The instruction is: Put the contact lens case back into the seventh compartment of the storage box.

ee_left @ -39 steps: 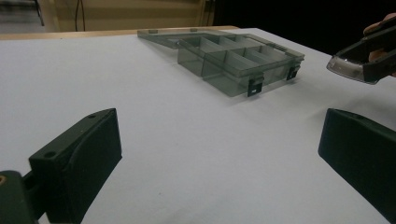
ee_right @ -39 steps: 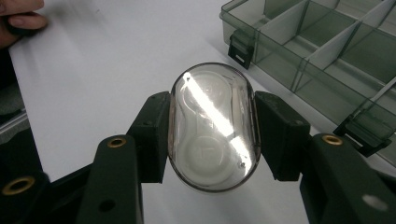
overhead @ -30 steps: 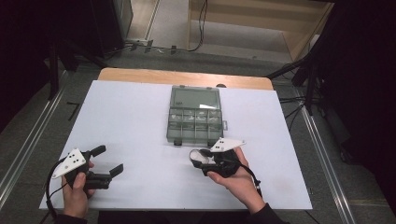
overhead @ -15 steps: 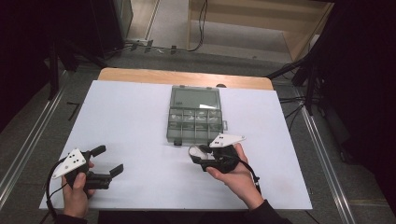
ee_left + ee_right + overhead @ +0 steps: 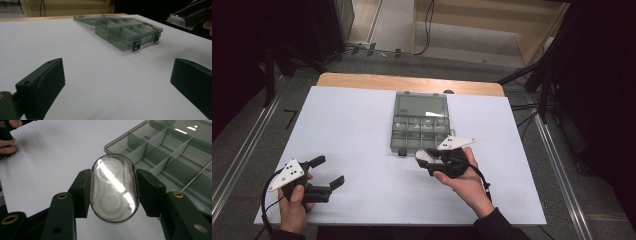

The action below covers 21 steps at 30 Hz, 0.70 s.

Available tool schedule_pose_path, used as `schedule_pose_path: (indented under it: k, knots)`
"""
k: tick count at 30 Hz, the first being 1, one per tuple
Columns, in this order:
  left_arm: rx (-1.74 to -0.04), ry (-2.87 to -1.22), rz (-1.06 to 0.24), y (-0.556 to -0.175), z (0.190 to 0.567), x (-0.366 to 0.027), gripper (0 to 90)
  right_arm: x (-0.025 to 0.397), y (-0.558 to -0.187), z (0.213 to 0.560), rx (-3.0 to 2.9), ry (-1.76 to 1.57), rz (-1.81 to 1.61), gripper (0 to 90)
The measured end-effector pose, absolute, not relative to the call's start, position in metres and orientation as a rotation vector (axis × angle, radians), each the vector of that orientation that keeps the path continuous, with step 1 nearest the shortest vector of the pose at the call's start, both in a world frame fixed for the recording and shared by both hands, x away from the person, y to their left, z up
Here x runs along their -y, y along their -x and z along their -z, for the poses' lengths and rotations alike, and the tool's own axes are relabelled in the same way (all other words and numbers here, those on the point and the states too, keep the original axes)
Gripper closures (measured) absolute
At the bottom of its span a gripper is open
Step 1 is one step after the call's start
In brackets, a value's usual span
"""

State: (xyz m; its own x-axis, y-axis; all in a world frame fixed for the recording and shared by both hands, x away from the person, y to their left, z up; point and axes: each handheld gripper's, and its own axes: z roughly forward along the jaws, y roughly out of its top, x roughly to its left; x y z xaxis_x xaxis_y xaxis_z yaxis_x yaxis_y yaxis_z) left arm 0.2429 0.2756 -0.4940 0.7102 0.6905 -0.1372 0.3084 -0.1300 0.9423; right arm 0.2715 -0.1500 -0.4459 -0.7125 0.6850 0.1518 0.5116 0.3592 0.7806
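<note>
The clear oval case (image 5: 114,188) is a see-through capsule-shaped plastic shell with something white inside that looks like two round lobes, one above the other, and a bright streak of light glares diagonally across its front. It's clamped between the two black jaws of the right gripper (image 5: 428,159), which press on its long sides, and it's held up off the table, just in front of the near edge of the compartment box (image 5: 420,123). That box is smoky transparent plastic, lying open with its lid flat behind it, split into small cells by dividers, with two dark latches on the near wall. The left gripper (image 5: 328,173) sits well off to the left of the box, jaws spread wide with only white table (image 5: 347,130) between them.
</note>
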Motion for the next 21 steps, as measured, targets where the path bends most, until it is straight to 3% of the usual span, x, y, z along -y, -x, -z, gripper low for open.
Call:
schedule_pose_path:
  k: [21]
  knots:
    - [-0.800, -1.725, -0.399, -0.243, 0.494, -0.276, 0.0, 0.155, -0.288, 0.434, -2.376, -1.097, -1.280, 47.0]
